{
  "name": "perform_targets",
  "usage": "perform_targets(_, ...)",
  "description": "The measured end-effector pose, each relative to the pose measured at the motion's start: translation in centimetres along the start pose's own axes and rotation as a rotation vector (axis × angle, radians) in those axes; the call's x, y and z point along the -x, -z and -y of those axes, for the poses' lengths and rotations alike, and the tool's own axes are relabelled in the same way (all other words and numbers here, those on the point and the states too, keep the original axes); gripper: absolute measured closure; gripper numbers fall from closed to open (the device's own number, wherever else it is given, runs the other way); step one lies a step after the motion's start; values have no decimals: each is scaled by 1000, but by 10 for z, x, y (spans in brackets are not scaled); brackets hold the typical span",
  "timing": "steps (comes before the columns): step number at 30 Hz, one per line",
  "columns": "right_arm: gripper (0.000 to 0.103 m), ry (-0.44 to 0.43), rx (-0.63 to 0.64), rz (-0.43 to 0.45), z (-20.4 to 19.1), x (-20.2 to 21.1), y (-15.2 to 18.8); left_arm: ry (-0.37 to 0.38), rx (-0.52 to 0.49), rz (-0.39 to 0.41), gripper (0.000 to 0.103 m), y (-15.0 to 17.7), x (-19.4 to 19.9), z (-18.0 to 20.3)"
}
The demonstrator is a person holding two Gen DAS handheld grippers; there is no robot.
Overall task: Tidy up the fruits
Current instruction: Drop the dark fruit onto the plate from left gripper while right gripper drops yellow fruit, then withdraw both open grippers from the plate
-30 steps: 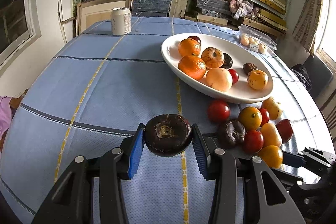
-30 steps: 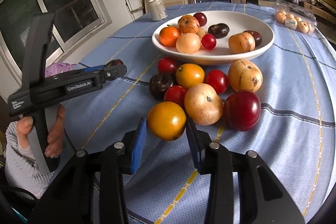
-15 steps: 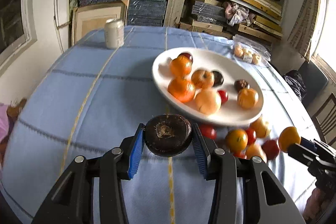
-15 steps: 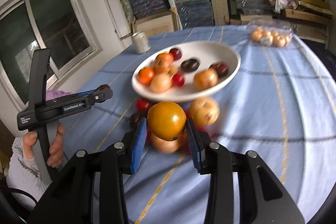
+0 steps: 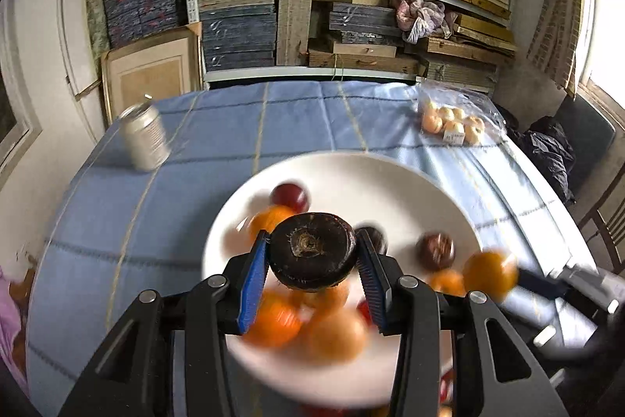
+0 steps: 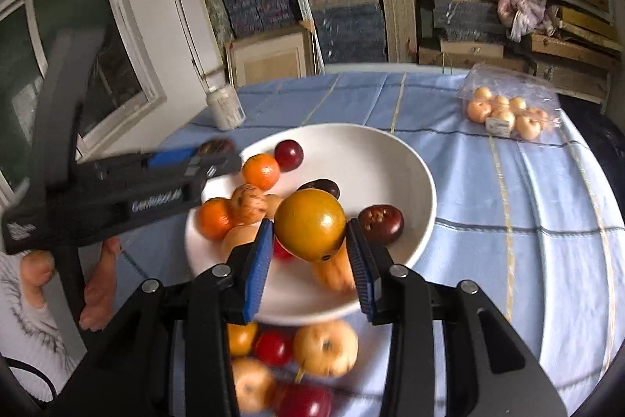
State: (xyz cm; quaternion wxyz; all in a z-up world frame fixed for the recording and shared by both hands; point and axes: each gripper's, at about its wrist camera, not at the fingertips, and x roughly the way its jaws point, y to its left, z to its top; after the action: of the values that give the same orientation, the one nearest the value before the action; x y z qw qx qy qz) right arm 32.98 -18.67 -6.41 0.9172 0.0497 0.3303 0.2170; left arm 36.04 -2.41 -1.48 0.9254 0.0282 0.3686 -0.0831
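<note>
Grippers both loaded: our left gripper (image 5: 312,268) clamps a dark brown fruit (image 5: 312,251) at frame centre, over the white bowl (image 5: 390,182). Our right gripper (image 6: 308,253) clamps a yellow-orange fruit (image 6: 310,223), also centre, over the same bowl. More fruit sits in the bowl; some lies on the blue tablecloth (image 6: 488,221) at bottom of the right view.
</note>
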Motion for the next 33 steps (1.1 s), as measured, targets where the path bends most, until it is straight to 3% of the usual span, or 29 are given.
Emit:
perform_targets(4, 65, 18, 1, -31, 6, -29, -3, 11, 4, -44, 58, -24, -33, 12)
perform_targets(12, 65, 10, -12, -53, 17, -49, 0, 16, 29, -145, 58, -31, -83, 16)
perform_targets(14, 58, 7, -12, -45, 20, -48, 0, 14, 34, -161, 58, -32, -88, 17)
perform_targets(15, 49, 9, -12, -41, 21, -46, 1, 10, 34, -162, 58, -32, -88, 16)
perform_targets(19, 48, 8, -1, 8, 20, -28, -3, -19, 12, -120, 46, -34, -71, 18)
perform_targets(21, 47, 1, -2, 37, 20, -17, -5, -22, 12, -97, 45, -36, -55, 17)
perform_targets(25, 34, 20, -17, 112, 23, 9, -9, -40, 4, -34, 33, -31, -6, 6)
perform_targets(29, 32, 26, -49, 196, 27, 45, -4, -94, -13, 28, 29, -4, 37, -7)
perform_targets(33, 27, 25, -114, 266, 35, 76, 17, -133, 13, 27, 29, 41, 61, -25)
